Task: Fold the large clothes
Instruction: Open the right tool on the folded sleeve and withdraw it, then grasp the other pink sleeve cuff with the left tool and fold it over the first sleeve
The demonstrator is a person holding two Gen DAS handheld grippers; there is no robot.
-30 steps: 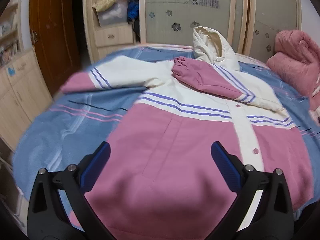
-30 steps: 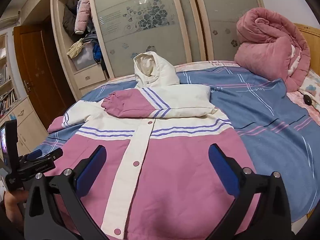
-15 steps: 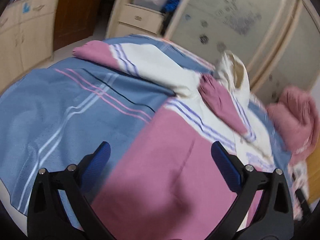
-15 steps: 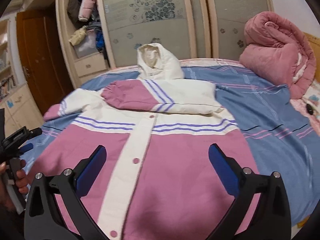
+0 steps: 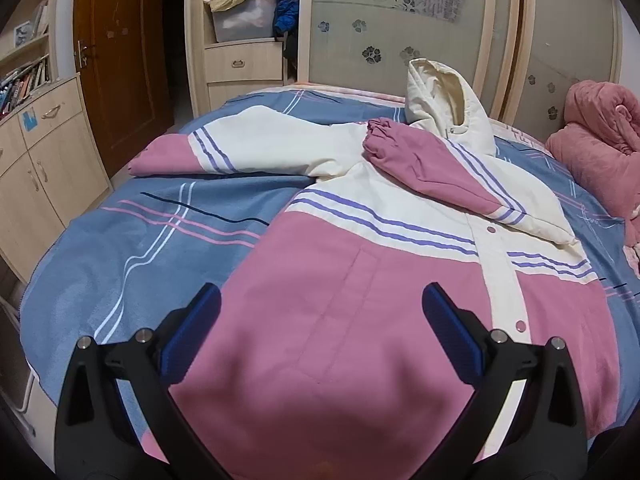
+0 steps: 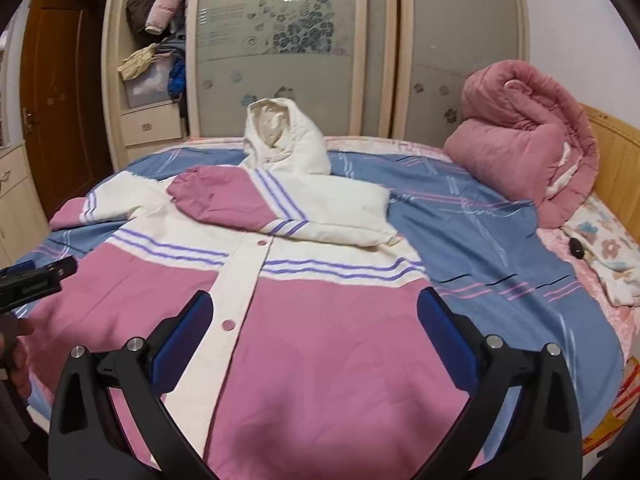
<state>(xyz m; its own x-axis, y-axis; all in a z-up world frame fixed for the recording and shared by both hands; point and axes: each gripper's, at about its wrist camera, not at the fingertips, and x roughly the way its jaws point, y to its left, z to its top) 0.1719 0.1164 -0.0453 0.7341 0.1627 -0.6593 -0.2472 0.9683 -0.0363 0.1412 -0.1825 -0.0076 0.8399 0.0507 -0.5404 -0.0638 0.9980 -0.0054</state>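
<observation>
A pink and cream hooded jacket (image 5: 360, 280) (image 6: 320, 320) lies front up on the bed, hood (image 6: 284, 136) toward the wardrobe. One sleeve (image 6: 280, 204) is folded across the chest; the other sleeve (image 5: 240, 148) stretches out flat to the left. My left gripper (image 5: 320, 320) hovers open above the jacket's lower left part, nothing between its fingers. My right gripper (image 6: 316, 320) hovers open above the lower front, right of the button strip (image 6: 236, 292). The left gripper also shows at the left edge of the right wrist view, as a black tool (image 6: 36, 280) in a hand.
The bed has a blue striped sheet (image 5: 132, 240) (image 6: 480, 248). A rolled pink quilt (image 6: 528, 148) sits at the far right by the wooden headboard (image 6: 616, 152). A wardrobe with sliding doors (image 6: 280, 40) stands behind the bed; cabinets (image 5: 36, 160) and a door (image 5: 120, 60) are at left.
The left gripper swung left toward the outstretched sleeve half a second ago, then came back level over the jacket's lower left. The right gripper barely moved. The jacket lies unchanged.
</observation>
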